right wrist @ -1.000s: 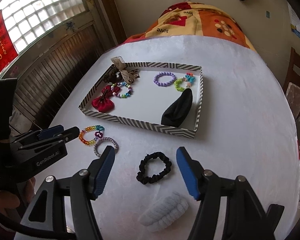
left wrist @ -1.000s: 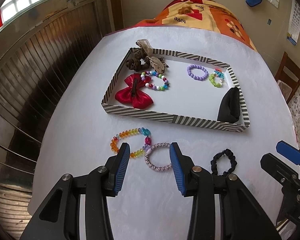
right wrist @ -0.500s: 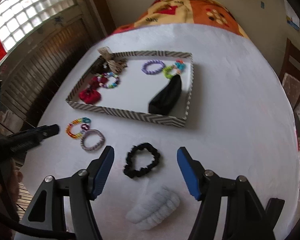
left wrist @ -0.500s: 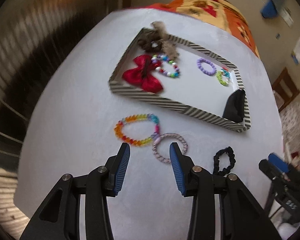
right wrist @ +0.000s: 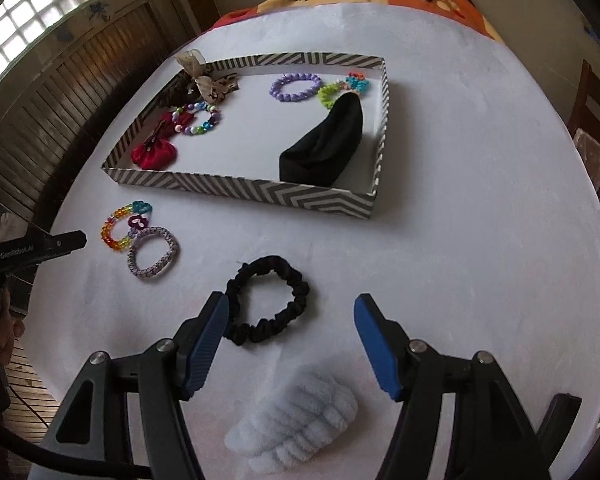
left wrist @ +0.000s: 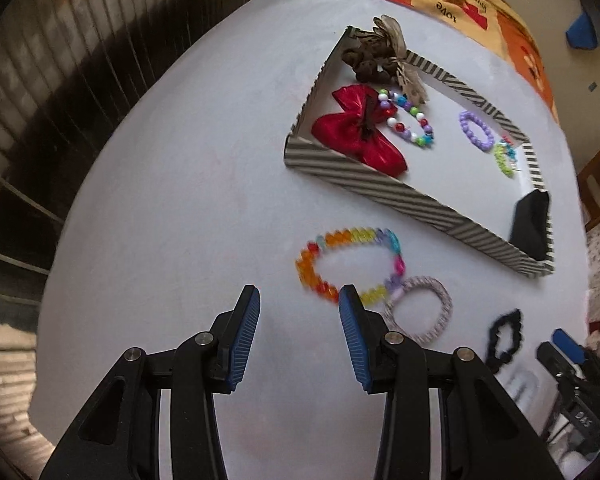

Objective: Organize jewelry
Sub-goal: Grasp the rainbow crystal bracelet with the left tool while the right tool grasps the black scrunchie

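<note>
The left hand-held gripper fills the lower centre of its own view, pointing steeply down, blue-padded jaws parted with nothing between them. In the right wrist view its black finger reaches in from the left edge, and part of a hand shows below it at the lower left. The right hand-held gripper sits at the lower centre of its view, also angled steeply down, jaws set wide apart and gripping nothing. It shows again at the lower right edge of the left wrist view.
</note>
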A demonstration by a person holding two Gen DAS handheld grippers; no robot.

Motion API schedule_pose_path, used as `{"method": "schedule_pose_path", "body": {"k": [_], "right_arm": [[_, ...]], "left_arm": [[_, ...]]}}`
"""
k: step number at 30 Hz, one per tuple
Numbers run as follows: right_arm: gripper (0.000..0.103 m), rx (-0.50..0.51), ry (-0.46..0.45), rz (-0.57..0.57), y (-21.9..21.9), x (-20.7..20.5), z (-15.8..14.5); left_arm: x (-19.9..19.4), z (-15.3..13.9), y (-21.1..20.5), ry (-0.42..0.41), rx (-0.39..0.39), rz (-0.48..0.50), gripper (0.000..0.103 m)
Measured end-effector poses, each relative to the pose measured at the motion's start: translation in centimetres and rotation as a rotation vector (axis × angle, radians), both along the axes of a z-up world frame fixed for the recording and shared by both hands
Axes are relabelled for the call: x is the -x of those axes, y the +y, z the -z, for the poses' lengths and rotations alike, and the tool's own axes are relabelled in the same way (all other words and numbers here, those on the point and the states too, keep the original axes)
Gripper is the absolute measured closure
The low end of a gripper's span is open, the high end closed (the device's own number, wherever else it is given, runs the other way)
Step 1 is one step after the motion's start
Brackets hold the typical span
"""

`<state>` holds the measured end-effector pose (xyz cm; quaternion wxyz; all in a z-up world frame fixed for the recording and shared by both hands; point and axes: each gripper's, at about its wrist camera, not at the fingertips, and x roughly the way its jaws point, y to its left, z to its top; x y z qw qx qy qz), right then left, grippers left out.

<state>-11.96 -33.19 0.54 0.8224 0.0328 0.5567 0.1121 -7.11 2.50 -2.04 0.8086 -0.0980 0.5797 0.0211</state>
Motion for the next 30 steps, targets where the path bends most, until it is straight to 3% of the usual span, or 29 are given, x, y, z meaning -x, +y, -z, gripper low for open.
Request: {"method": "schedule_pose_path", "body": {"k": [13,19,21,22,23,30], "right_arm": [[0.036,0.063,0.046,-0.042,1.2,-2.0,3.1],[0.064,0.074,0.040,-0.055,2.0,-2.4,3.9],[0.078,0.082,0.032,-0.076,2.4,-2.4,4.0],[0.083,0.089,0.027,-0.083,2.6,-2.4,4.1],[0.091,0.089,0.026,-0.088,2.7,-2.4,4.1],[0.093,0.028,-0.021,-0.093,2.4,-1.8,1.8]], "left_arm": [[-3.2,2.7,-1.7,0.017,-0.153,0.100,0.082],[-3.8,2.8,-1.5,0.004,-0.142,0.107,0.082],[-3.6,2.8,-1.6,-0.014,-0.132,0.124,0.089],[-3.5,2.7,-1.8,-0.023,-0.137,0.136,0.103],[-3.5,2.7,-2.0,-0.020,-0.142,0.148,0.103],[-3.0,0.9,-1.4,-0.013,-0.034,0.162,0.103]]}}
